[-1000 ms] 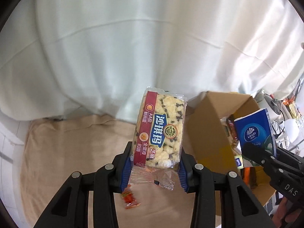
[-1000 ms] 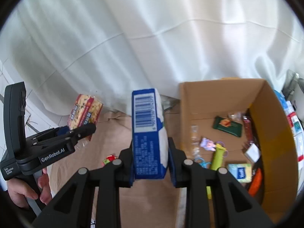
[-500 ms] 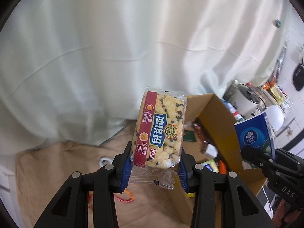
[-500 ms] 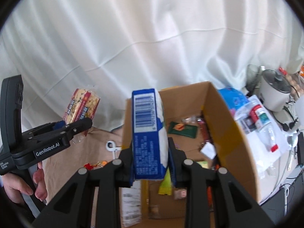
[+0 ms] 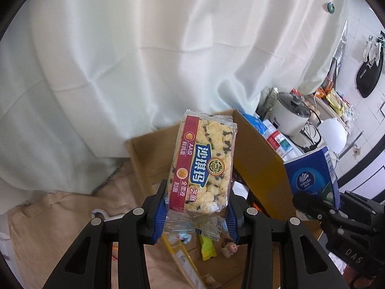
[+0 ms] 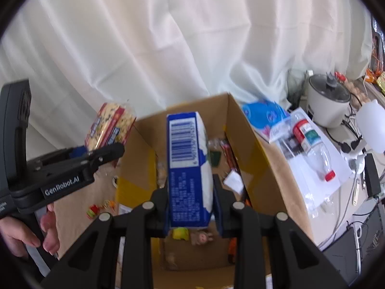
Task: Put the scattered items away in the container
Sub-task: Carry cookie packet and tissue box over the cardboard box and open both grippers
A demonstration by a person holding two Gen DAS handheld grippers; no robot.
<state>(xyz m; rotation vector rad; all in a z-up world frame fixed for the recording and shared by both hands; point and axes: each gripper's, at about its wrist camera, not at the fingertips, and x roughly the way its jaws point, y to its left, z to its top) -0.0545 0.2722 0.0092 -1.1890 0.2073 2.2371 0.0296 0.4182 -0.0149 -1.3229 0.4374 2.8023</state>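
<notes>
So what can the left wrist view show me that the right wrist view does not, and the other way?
Only the left wrist view shows the snack pack's printed front and the tissue pack's blue logo face. Only the right wrist view shows the tissue pack's barcode side, a hand on the left tongs' handle, and a plastic bottle beside the box. Both show the cardboard box, the rice cooker and the white curtain.
</notes>
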